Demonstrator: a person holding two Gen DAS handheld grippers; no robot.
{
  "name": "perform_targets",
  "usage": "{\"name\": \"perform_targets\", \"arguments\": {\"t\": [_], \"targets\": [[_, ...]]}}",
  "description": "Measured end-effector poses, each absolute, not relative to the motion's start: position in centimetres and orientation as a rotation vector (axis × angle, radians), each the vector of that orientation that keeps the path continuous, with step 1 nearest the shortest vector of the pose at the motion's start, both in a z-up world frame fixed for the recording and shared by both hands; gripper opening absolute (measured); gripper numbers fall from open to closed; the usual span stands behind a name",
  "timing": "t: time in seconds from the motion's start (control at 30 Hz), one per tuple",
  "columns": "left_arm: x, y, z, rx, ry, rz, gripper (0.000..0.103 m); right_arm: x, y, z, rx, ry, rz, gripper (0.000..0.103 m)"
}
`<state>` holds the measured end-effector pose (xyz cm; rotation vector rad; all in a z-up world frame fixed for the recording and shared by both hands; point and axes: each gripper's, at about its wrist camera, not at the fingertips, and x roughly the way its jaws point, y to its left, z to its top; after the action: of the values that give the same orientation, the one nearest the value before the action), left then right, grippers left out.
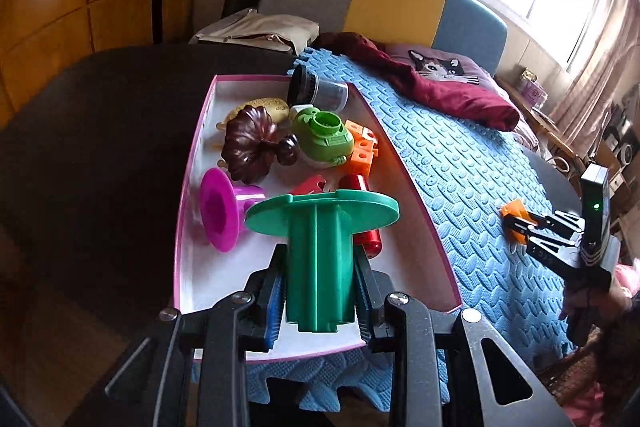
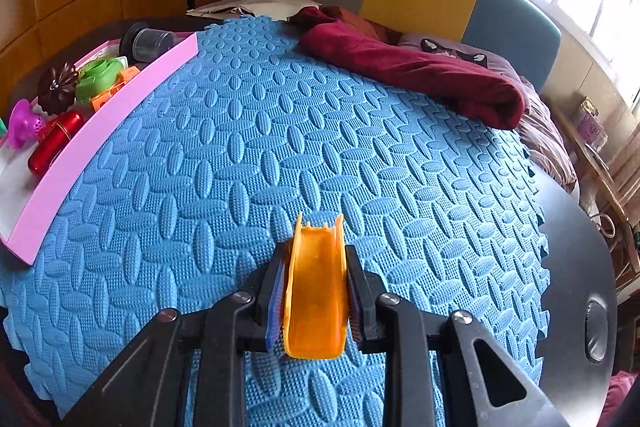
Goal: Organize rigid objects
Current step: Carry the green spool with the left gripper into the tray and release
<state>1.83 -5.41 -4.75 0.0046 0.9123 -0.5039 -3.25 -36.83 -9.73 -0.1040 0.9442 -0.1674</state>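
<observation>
So this looks like mid-sort: most of the toys are already in the pink tray (image 1: 192, 163) on the left side of the blue foam mat (image 2: 360, 147), and both hands are carrying the last bits

The left gripper (image 1: 320, 291) is clamped on the stem of a green spool-shaped piece (image 1: 320, 247), flange pointing away, and it hangs right over the near end of the tray. Below and beyond it in the tray: a magenta spool (image 1: 224, 211) on its side, a red cylinder (image 1: 366, 223) partly hidden behind the green flange, a dark brown pumpkin-looking thing (image 1: 250, 145), a lime green toy (image 1: 324, 137), orange cubes (image 1: 362, 147) and a dark jar (image 1: 316, 91) lying at the far end

The right gripper (image 2: 316, 291) is squeezed shut on an orange trough-shaped piece (image 2: 316, 287), out over the near middle of the mat, well apart from the tray. From the left wrist view you can see it off to the right with the orange bit sticking out the front

My read: the green spool is at the drop-off step. There's a bare white patch at the near end of the tray, just near of the magenta spool, so the next move is probably to lower it there and let go without knocking the red cylinder. After that the orange piece has to travel left across the mat and clear the tray's pink wall before being released. Can't tell if the green piece is touching the tray floor yet
</observation>
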Motion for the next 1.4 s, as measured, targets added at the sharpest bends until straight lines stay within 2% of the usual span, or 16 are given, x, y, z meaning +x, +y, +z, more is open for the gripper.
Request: {"name": "perform_targets", "arguments": {"t": [0.43,0.67,0.93,1.0,1.27,1.33,1.4], "targets": [[5.3,-7.5,-8.4,0.037,0.980,-0.461,0.030,-3.2,-36.5,-9.7,-0.115,0.943,-0.176,0.026],[5.3,-7.5,-8.7,0.058,0.953,-0.454,0.031,-3.2,-36.7,-9.7,-0.108,0.943,-0.175,0.026],[4.8,-7.2,-8.1,0.093,0.920,-0.413,0.041,-3.2,-36.6,-9.8,-0.104,0.942,-0.177,0.026],[4.6,-6.9,-7.8,0.092,0.907,-0.406,0.047,-3.2,-36.6,-9.7,-0.105,0.941,-0.177,0.026],[4.3,-6.2,-7.5,0.085,0.901,-0.390,0.050,-3.2,-36.6,-9.7,-0.120,0.938,-0.179,0.026],[4.1,-6.0,-7.4,0.086,0.894,-0.384,0.052,-3.2,-36.5,-9.7,-0.122,0.938,-0.180,0.026],[4.0,-5.9,-7.3,0.090,0.890,-0.378,0.057,-3.2,-36.5,-9.8,-0.120,0.939,-0.180,0.026]]}}
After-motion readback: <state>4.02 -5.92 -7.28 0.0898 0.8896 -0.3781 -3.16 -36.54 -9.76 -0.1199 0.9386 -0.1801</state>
